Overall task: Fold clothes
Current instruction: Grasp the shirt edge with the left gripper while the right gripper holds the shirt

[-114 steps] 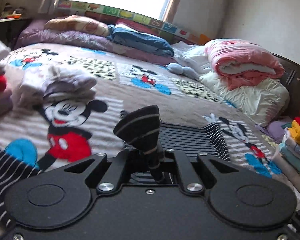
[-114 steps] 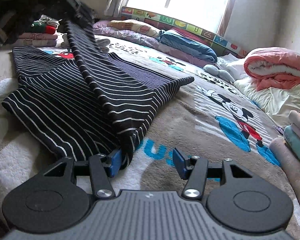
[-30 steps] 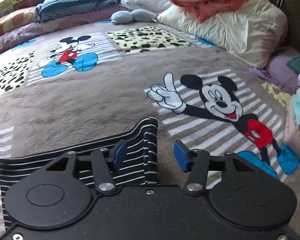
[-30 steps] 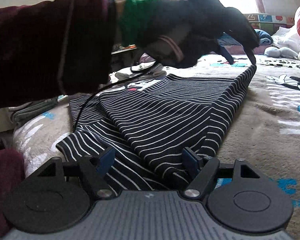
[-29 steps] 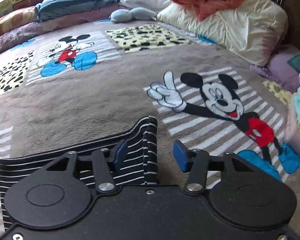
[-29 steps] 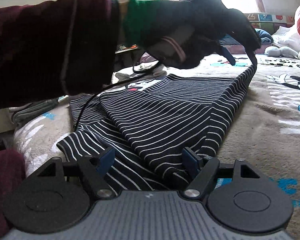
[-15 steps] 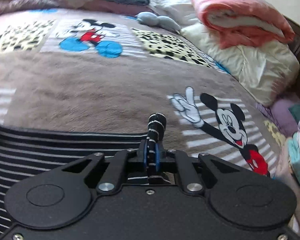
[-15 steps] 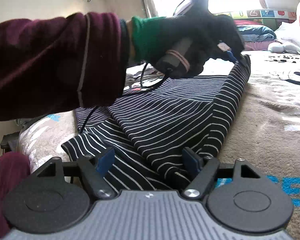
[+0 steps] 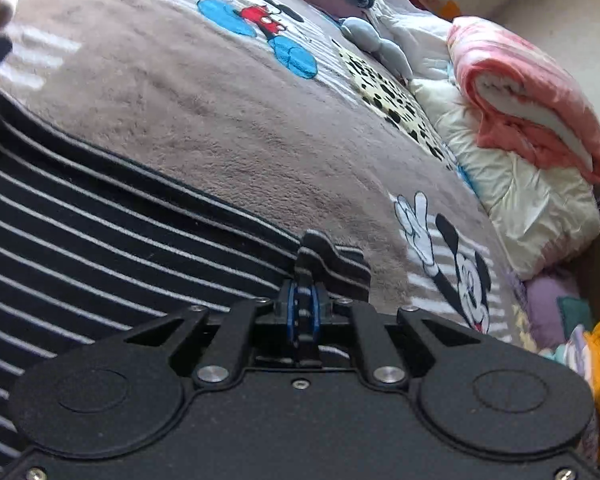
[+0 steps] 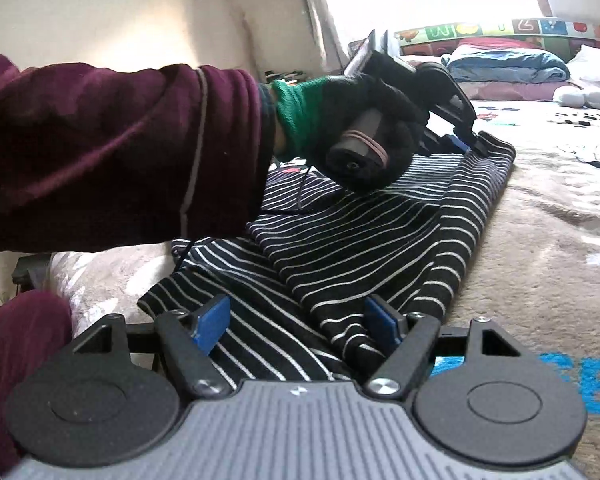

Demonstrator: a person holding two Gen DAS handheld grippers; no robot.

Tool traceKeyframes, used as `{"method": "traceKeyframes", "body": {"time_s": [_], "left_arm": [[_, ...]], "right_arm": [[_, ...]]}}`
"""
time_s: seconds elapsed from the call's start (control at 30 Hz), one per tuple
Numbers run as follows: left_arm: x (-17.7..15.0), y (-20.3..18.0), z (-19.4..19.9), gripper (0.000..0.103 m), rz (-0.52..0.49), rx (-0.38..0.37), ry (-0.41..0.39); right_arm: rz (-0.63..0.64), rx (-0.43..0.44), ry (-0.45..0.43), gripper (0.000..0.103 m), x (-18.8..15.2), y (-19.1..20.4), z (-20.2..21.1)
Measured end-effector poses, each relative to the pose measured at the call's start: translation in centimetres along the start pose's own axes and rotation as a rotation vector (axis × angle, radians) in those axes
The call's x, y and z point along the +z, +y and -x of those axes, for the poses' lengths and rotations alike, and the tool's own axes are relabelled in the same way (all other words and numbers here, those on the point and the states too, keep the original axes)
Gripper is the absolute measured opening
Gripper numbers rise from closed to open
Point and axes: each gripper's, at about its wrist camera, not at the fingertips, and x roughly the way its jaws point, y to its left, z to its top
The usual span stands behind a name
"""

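No readable writing; left gripper [image 9: 304,312] pinches striped garment [image 9: 100,232].

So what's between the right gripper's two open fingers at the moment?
The striped shirt: its near folded edge lies between the right gripper's spread pads, not pinched, per the right wrist view.

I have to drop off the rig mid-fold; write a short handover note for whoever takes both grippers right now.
Left gripper: shut on the far corner of the striped garment, low over the blanket.
Right gripper: open, the garment's near edge between its fingers, not pinched.
Garment: lies on the bed with one fold already laid across it.
Done: first fold; far corner gripped.
Left: close the right gripper on the near edge, then probably carry both ends over for the next fold, smooth it, and add it to the folded pile.
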Motion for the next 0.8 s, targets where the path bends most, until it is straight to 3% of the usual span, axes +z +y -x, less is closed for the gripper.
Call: {"method": "traceKeyframes", "body": {"time_s": [0.13, 0.3, 0.43, 0.53, 0.67, 0.8], "left_arm": [[1.0, -0.2, 0.6, 0.009, -0.003, -0.001, -0.023], [0.9, -1.9, 3.9, 0.009, -0.11, 0.039, -0.092], [-0.4, -4.7, 5.1, 0.009, -0.268, 0.006, -0.042], [-1.2, -6.4, 3.3, 0.009, -0.377, 0.064, 0.017], [-0.7, -5.3, -0.9, 0.009, -0.332, 0.127, 0.077], [0.3, -4.5, -2.6, 0.009, -0.293, 0.118, 0.074]], "right_arm": [[0.006, 0.007, 0.007, 0.075, 0.0, 0.0, 0.0], [0.01, 0.003, 0.004, 0.075, 0.1, 0.2, 0.1], [0.014, -0.001, 0.004, 0.075, 0.1, 0.2, -0.1], [0.017, -0.003, 0.004, 0.075, -0.1, 0.3, -0.2], [0.017, 0.001, 0.005, 0.075, -0.1, 0.4, -0.2], [0.016, 0.016, 0.014, 0.077, -0.1, 0.2, -0.3]]}}
